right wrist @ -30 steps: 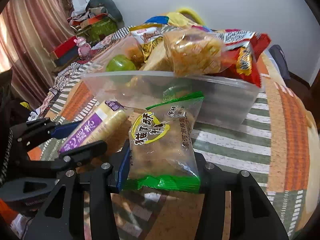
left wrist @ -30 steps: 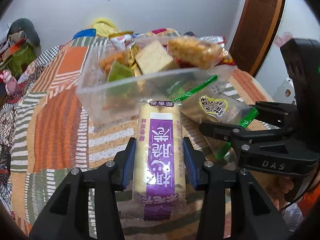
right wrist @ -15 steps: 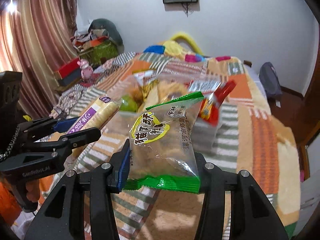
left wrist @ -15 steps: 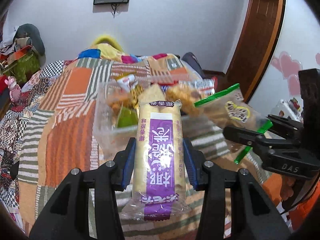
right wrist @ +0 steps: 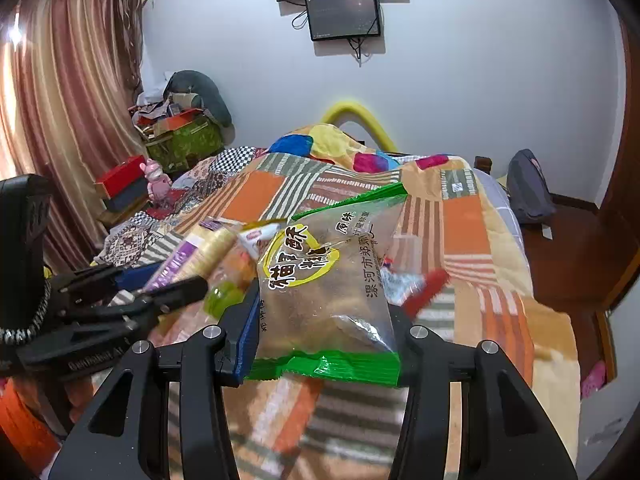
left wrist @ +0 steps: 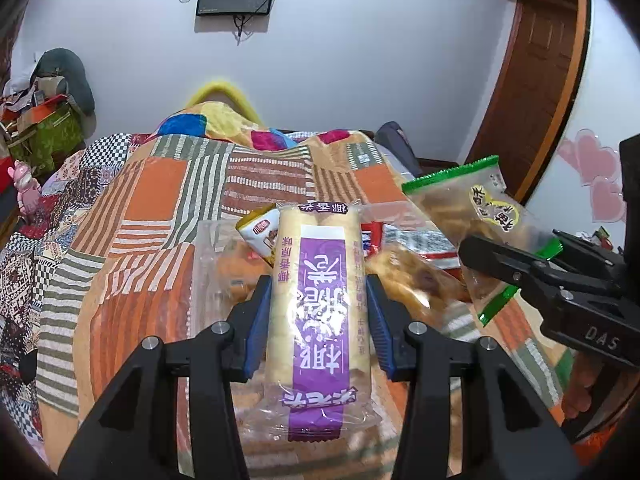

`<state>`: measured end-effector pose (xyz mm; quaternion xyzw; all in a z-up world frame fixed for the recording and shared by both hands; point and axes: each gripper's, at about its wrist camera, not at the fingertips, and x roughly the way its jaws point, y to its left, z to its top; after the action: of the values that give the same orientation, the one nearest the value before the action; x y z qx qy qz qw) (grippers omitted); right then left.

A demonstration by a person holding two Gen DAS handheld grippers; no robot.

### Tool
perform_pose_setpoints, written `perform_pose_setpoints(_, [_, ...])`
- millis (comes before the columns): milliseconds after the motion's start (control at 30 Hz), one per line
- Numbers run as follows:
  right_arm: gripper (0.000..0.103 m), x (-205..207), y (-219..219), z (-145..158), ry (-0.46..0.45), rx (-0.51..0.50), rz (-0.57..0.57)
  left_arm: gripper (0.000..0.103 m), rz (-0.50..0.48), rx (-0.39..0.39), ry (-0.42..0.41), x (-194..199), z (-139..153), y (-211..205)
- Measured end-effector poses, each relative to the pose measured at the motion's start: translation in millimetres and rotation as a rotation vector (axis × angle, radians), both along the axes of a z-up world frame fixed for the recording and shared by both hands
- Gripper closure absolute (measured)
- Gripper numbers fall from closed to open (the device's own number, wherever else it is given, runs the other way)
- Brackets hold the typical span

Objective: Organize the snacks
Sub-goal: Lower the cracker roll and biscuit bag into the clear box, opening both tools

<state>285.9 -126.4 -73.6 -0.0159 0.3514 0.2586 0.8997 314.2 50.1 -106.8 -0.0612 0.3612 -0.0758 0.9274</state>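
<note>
While both packets hang above the patchwork-quilted bed [left wrist: 152, 216], the clear plastic tub of mixed snacks [left wrist: 212, 264] lies ahead of and below the two tools, so the coming move likely turns on carrying each packet forward and down over its rim. The left hand-held gripper [left wrist: 318, 312] is clamped on a long cream biscuit packet with a purple label [left wrist: 318, 296], blue pads pressing its two long sides; the packet's long axis runs straight out along the fingers, toward the tub. The right hand-held gripper [right wrist: 324, 332] grips a clear, green-edged bag of brown pastry with a yellow label [right wrist: 324, 292] near its lower seam, the bag standing up and away from the fingers. Judging from the left view, the left tool sits more squarely over the tub, and the right is off to its side. Much of the tub is hidden behind the held packets, and its contents are blurred; its near wall cannot be made out.
</note>
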Motion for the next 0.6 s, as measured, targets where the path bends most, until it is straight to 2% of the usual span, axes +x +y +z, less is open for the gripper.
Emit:
perform_pose_setpoints(300, [0.058, 26.3, 36.9, -21.8, 0.06, -0.034, 0.054, 0.058, 0.045, 0.012, 0.051, 37.7, -23.5, 17.1])
perform_pose_setpoints(500, [0.056, 28.9, 41.7, -29.2, 0.08, -0.055, 0.07, 0.057, 0.048, 0.011, 0.059, 42.0, -31.1, 20.4])
perform_pose_setpoints(600, [0.051, 26.5, 38.0, -24.5, 0.064, -0.062, 0.06, 0.056, 0.043, -0.001, 0.055, 39.8, -28.8, 20.3])
